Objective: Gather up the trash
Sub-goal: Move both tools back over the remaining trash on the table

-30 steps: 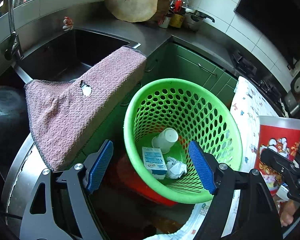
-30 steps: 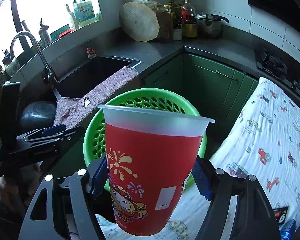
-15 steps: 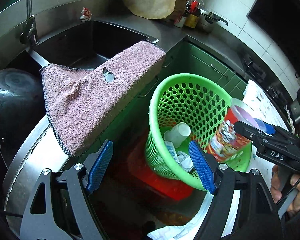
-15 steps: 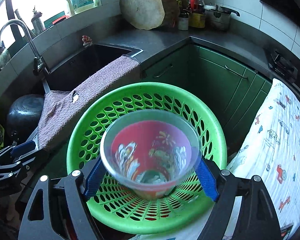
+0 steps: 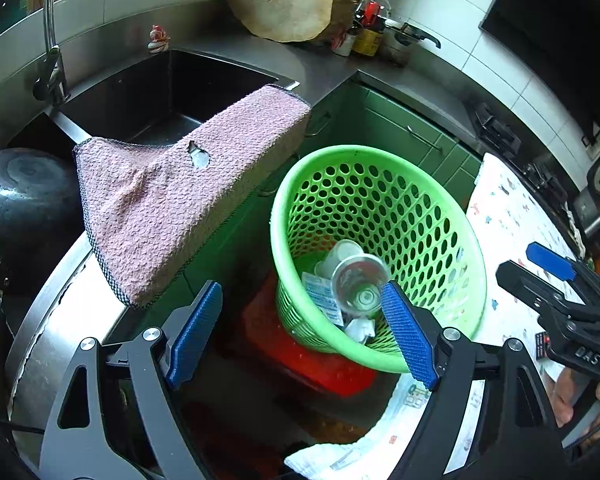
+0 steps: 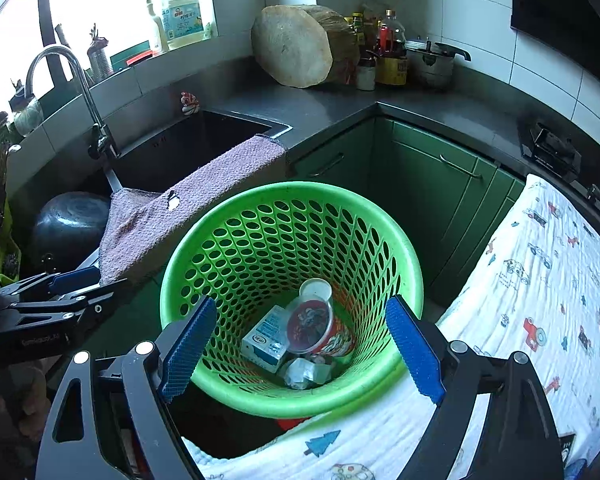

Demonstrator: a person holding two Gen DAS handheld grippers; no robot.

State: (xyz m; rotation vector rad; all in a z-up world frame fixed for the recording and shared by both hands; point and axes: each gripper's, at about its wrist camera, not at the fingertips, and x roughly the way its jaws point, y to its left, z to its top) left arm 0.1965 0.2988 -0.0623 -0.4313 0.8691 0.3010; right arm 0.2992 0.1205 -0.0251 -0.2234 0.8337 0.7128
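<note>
A green perforated basket [image 6: 380, 232] stands on the floor beside the counter; it also shows in the left wrist view [image 5: 440, 208]. Inside lie the red printed cup [image 6: 314, 326], a small white cup [image 6: 315, 289], a white carton [image 6: 266, 334] and crumpled paper [image 6: 304, 372]. The red cup also shows in the left wrist view [image 5: 358, 290]. My right gripper [image 6: 300, 350] is open and empty above the basket's near rim. My left gripper [image 5: 300, 328] is open and empty, left of the basket.
A pink towel [image 5: 172, 200] hangs over the sink edge [image 5: 236, 68]. A patterned white cloth [image 6: 540, 300] covers the surface at right. A dark pot [image 5: 20, 192] sits at left. Green cabinets [image 6: 440, 184] stand behind the basket.
My right gripper opened and let go of the red cup, which dropped to the bottom of the basket. The right gripper drew back toward the basket's near rim.
</note>
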